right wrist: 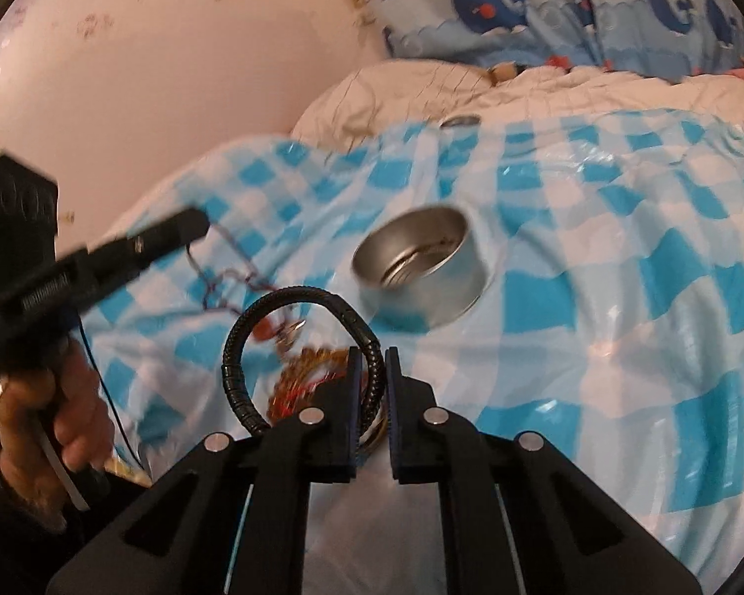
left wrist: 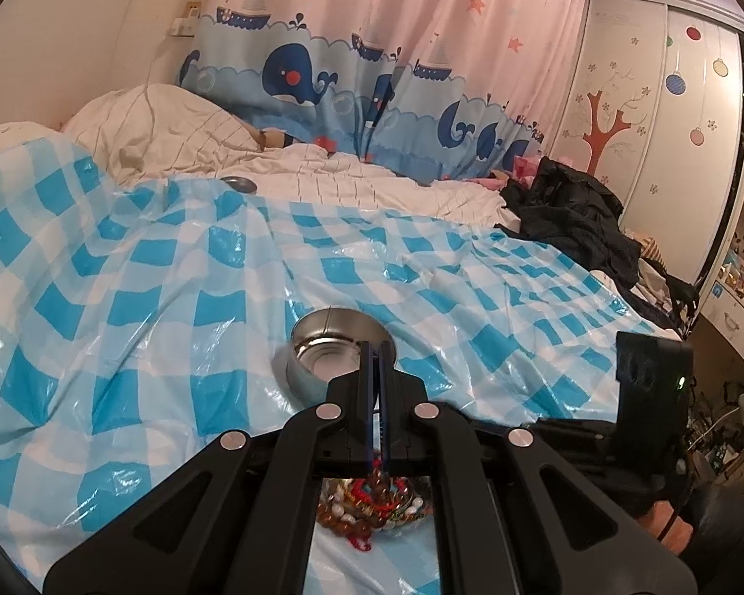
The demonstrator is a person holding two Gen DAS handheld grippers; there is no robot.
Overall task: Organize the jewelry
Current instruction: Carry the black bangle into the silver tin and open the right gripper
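Observation:
A round metal tin (left wrist: 340, 352) (right wrist: 421, 267) stands open on the blue-checked plastic sheet (left wrist: 173, 272) on the bed. My left gripper (left wrist: 376, 347) is shut on a thin dark cord (right wrist: 213, 267) that hangs from its tip toward the jewelry; it shows at the left of the right wrist view (right wrist: 193, 223). A pile of beaded bracelets (left wrist: 372, 501) (right wrist: 312, 372) lies under it. My right gripper (right wrist: 370, 354) is shut on a black braided bracelet (right wrist: 253, 332), held above the pile, near the tin.
A metal lid (left wrist: 237, 183) (right wrist: 460, 122) lies at the far edge of the sheet. White bedding (left wrist: 173, 134), dark clothes (left wrist: 570, 213) at the right, a whale curtain (left wrist: 347, 79) and a wardrobe (left wrist: 669, 124) stand behind.

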